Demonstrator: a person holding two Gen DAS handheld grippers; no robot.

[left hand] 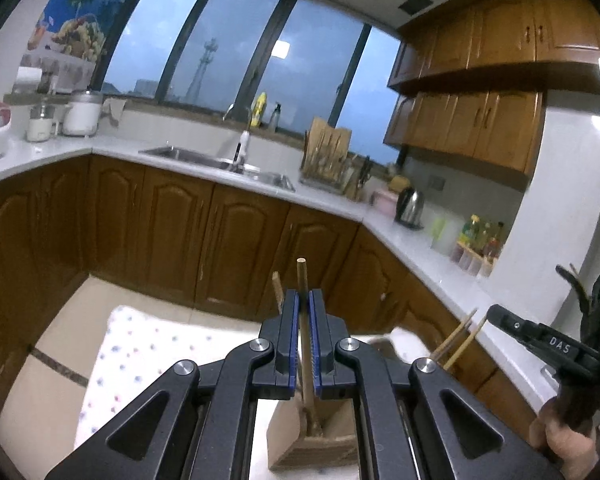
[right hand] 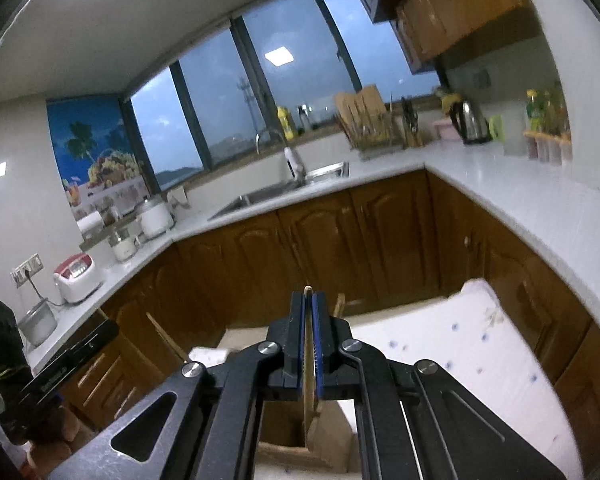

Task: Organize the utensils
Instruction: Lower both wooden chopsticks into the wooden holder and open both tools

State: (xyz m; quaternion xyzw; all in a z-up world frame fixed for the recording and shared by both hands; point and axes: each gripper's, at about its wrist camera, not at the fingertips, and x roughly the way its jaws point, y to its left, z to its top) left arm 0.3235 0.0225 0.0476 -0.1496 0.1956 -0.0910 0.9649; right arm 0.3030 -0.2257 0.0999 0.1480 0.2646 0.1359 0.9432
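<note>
So both grippers are clamped tight, left gripper (left hand: 304, 300) on a wooden stick (left hand: 302, 280) and right gripper (right hand: 308, 304) on a thin chopstick (right hand: 308, 336), bottom center above a wooden holder (left hand: 312, 440).

Landmark was the sink (left hand: 220, 162), set in the white counter (left hand: 400, 236) under the windows (left hand: 236, 52). I saw a yellow bottle (left hand: 259, 109) just behind it, rice cooker (left hand: 82, 114) off to its left, cutting boards in a rack (left hand: 328, 156) to its right, w/ a kettle (left hand: 410, 204) further right.
</note>
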